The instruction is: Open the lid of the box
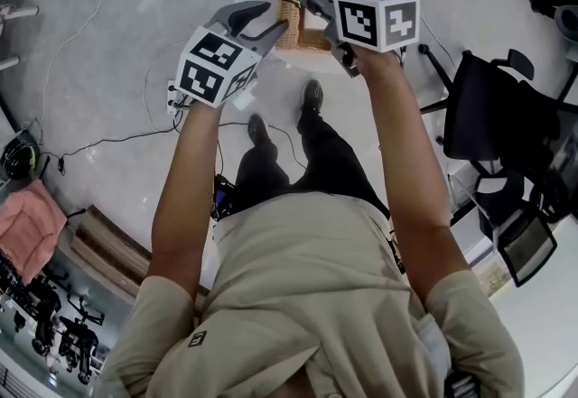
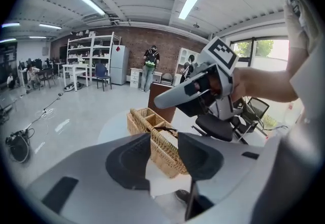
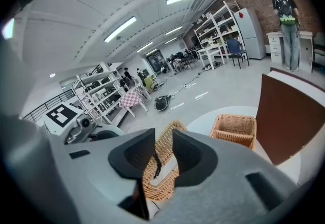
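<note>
- Left gripper (image 2: 163, 137): jaws are standing spread wide and gripping nothing. The near end wall of the wicker box (image 2: 167, 159) is showing in the gap just ahead of the pads, and neither pad is touching it.
- Right gripper (image 3: 163, 135): it is hovering over the box's rim, just right of the left gripper, with jaws partly apart. The rim edge and a dark strap (image 3: 156, 164) are sitting in the narrow gap, the strap close by the left pad. No pad is visibly pressing.
- A second wicker basket (image 3: 234, 129) is sitting beyond this gripper, to its right.
- A brown panel (image 3: 289, 111) is rising further right, closing that side.
- The round white table (image 3: 203, 122) is curving away under both grippers.
- Open floor (image 1: 117, 44) is lying left of the left gripper.
- An office chair (image 1: 492, 116) is standing well apart, right of the right gripper.
</note>
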